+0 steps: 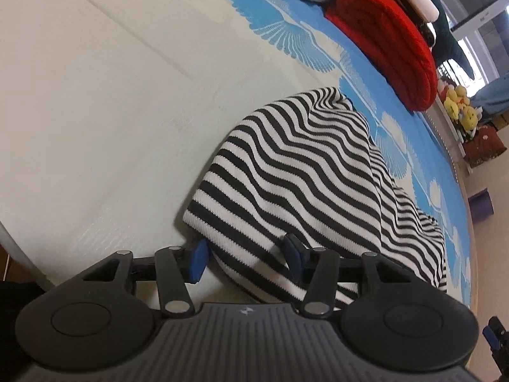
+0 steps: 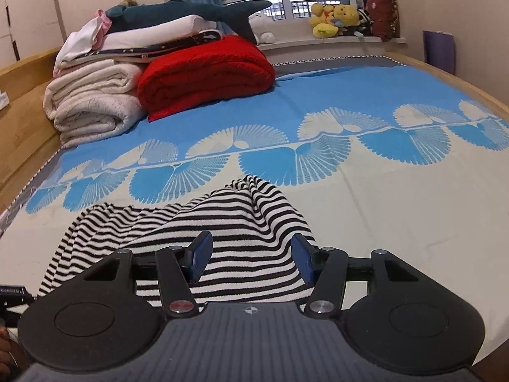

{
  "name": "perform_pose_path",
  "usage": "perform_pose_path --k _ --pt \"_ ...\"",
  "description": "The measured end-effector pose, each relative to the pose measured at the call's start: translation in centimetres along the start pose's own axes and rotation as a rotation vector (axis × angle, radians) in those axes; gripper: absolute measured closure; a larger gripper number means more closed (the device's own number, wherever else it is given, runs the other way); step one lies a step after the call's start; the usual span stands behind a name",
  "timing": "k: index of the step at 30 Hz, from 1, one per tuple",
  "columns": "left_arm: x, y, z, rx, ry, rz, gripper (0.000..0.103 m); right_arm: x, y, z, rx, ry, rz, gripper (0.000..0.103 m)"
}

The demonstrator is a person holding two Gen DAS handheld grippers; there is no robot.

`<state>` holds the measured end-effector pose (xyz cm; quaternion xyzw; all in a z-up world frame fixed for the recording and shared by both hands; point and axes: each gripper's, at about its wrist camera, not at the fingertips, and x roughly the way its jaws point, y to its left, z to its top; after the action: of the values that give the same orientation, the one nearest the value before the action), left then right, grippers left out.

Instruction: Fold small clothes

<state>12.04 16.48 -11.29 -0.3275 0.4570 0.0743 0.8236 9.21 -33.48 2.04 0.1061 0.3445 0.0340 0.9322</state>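
A black-and-white striped garment [image 1: 305,172] lies bunched on the bed; it also shows in the right wrist view [image 2: 222,222]. My left gripper [image 1: 246,259] is open, its blue pads on either side of the garment's near hem, which lies between the jaws. My right gripper [image 2: 251,259] is open, its jaws spread over the garment's near edge. Neither pad pair is pressed on the cloth. A bit of the right gripper [image 1: 494,339] shows at the left view's lower right.
The bed cover [image 2: 397,191] is cream near me and blue with fan patterns beyond. A folded red blanket [image 2: 206,70], white folded blankets [image 2: 92,102] and a shark plush [image 2: 191,11] sit at the far left. Yellow plush toys [image 2: 334,19] line the windowsill. Wooden bed frame [image 2: 22,127] at left.
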Motion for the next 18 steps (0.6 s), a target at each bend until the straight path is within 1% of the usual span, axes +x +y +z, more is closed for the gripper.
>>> perform_pose_path --k 1,2,3,4,6,10,12,15,18 --pt "0.1 -0.1 0.1 0.006 -0.003 0.004 0.062 0.1 0.1 0.0 -0.009 0.002 -0.002 0.046" --pt "0.2 -0.2 0.1 0.018 -0.003 0.005 0.066 0.1 0.3 -0.1 -0.016 0.003 -0.005 0.046" --pt "0.2 -0.4 0.0 0.028 -0.003 0.001 0.075 0.1 0.3 -0.1 -0.019 0.003 -0.008 0.046" --pt "0.1 -0.6 0.0 0.04 -0.008 -0.001 0.082 0.1 0.3 -0.1 -0.019 0.003 -0.01 0.046" --pt "-0.3 -1.2 0.0 0.07 -0.029 0.003 0.087 0.1 0.2 -0.1 -0.017 0.004 -0.019 0.046" --pt "-1.1 -2.4 -0.1 0.119 -0.07 0.024 0.089 0.0 -0.3 -0.1 -0.006 0.002 -0.044 0.046" --pt "-1.7 -3.5 -0.3 0.18 -0.09 0.051 0.09 -0.1 -0.8 -0.1 0.005 -0.001 -0.067 0.046" --pt "-2.8 -6.0 -0.4 0.268 -0.116 0.093 0.09 -0.1 -1.7 0.1 0.027 0.006 -0.137 0.046" --pt "-3.7 -9.9 -0.5 0.353 -0.128 0.148 0.091 -0.1 -3.5 0.4 0.081 0.031 -0.208 0.046"
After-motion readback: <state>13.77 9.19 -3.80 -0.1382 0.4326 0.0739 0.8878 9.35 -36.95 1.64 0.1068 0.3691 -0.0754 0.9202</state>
